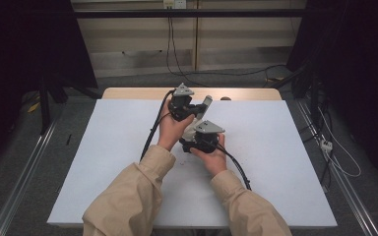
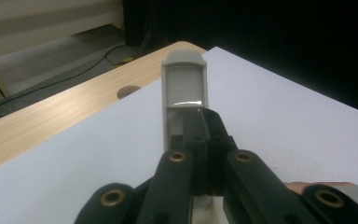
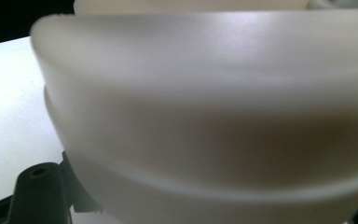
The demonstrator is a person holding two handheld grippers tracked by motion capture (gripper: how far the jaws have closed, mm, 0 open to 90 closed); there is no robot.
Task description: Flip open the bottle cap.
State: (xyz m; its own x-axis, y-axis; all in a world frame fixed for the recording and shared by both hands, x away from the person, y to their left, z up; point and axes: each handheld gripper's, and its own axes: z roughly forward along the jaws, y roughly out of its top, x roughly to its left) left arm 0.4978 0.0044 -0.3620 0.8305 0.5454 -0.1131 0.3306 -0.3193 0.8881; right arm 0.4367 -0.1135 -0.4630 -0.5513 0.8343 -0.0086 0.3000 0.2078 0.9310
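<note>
Here, your left gripper [image 2: 200,140] and right gripper [image 1: 201,142] both clamped the white plastic part [image 2: 184,88] at table centre, twelve o'clock end raised; uneven pulling risked slippage.

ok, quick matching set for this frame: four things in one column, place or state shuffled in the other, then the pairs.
Things:
1. white plastic piece
2. left gripper
3. white sheet
4. round hole

Place or state:
A. in the bare wooden strip at the table's far edge
B. shut on the plastic piece, farther from the person
C. held above the table between both grippers
D. covers most of the tabletop

Pairs: 1-C, 2-B, 3-D, 4-A
</note>
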